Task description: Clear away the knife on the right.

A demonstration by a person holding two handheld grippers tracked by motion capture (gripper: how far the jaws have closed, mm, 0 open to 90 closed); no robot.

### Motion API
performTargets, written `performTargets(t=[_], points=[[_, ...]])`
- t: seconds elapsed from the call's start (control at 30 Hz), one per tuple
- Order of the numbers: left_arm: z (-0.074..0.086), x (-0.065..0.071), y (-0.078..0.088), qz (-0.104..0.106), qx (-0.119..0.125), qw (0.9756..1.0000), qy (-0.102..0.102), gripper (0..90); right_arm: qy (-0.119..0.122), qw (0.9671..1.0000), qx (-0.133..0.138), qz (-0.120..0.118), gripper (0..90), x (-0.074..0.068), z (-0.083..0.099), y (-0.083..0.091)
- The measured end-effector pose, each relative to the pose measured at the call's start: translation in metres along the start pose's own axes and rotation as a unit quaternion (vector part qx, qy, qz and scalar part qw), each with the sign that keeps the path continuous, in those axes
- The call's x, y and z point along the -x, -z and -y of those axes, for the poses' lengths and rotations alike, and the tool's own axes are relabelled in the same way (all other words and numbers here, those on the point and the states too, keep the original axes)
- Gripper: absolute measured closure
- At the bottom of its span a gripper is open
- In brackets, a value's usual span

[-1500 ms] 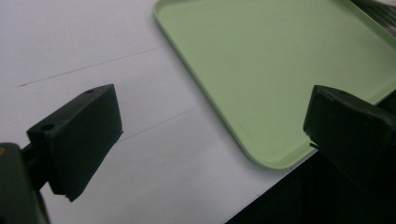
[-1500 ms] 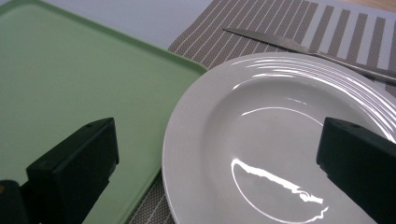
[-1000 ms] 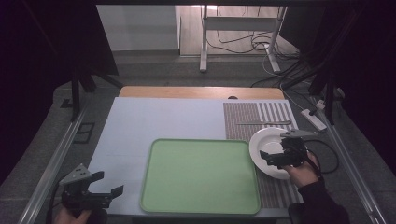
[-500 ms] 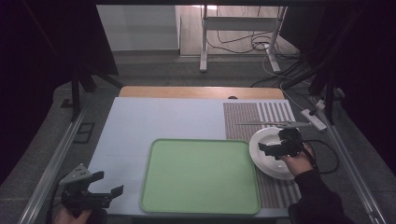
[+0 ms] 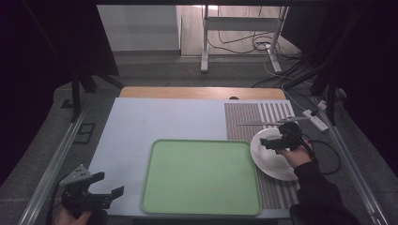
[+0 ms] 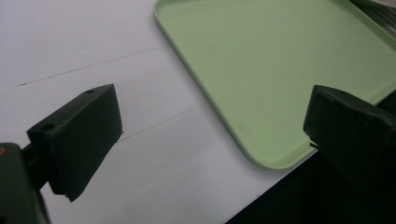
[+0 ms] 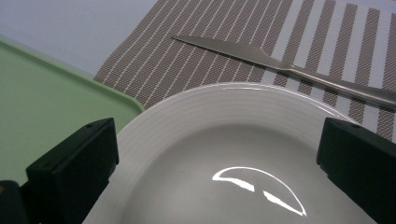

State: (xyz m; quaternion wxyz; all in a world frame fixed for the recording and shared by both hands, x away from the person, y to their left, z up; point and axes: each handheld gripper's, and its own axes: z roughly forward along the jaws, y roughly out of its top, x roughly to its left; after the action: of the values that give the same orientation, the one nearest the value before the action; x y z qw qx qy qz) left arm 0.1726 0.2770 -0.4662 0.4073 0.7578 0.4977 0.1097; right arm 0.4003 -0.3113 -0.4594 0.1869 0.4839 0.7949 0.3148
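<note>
A: Start at the right gripper [image 5: 274, 142]. How do its jaws stand?

B: Wide apart, clamped on nothing. Directly beneath and between them lies the round white ceramic plate [image 7: 233, 154], its glossy well under the gap.

A: And beyond the fingertips?

B: Just past the plate's far rim lies a flat steel table knife [image 7: 285, 65] on the brown-and-white striped woven placemat [image 7: 187, 56]. Its long axis runs crosswise to the jaws, blade toward their left.

A: So which hand is nearer?

B: The right, by far. The left gripper [image 5: 101, 185] hovers well apart, jaws also spread and empty, over the pale table [image 6: 116, 56] beside the near corner of the light green plastic tray [image 6: 280, 70].
</note>
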Motion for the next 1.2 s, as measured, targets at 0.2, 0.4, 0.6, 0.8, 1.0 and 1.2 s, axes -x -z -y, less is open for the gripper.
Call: performTargets(t=[0.2, 0.4, 0.6, 0.8, 1.0, 1.2], points=[[0.000, 0.000, 0.000, 0.001, 0.000, 1.0000, 0.000, 4.4, -0.004, 0.9999, -0.008, 0.008, 0.0, 0.009, -0.005, -0.008], [0.000, 0.000, 0.000, 0.001, 0.000, 1.0000, 0.001, 4.4, -0.012, 0.9997, -0.014, 0.015, 0.0, 0.017, -0.010, -0.016], [0.000, 0.000, 0.000, 0.001, 0.000, 1.0000, 0.001, 4.4, -0.022, 0.9993, -0.016, 0.025, 0.0, 0.026, -0.015, -0.023], [0.000, -0.001, 0.000, 0.002, -0.001, 1.0000, 0.002, 4.4, -0.026, 0.9991, -0.016, 0.028, 0.0, 0.035, -0.021, -0.030], [0.000, -0.001, 0.000, 0.003, 0.000, 1.0000, 0.003, 4.3, -0.039, 0.9983, -0.018, 0.040, 0.0, 0.050, -0.027, -0.039], [0.000, -0.001, 0.000, 0.003, 0.000, 1.0000, 0.004, 4.3, -0.051, 0.9978, -0.021, 0.036, 0.0, 0.061, -0.031, -0.044]])
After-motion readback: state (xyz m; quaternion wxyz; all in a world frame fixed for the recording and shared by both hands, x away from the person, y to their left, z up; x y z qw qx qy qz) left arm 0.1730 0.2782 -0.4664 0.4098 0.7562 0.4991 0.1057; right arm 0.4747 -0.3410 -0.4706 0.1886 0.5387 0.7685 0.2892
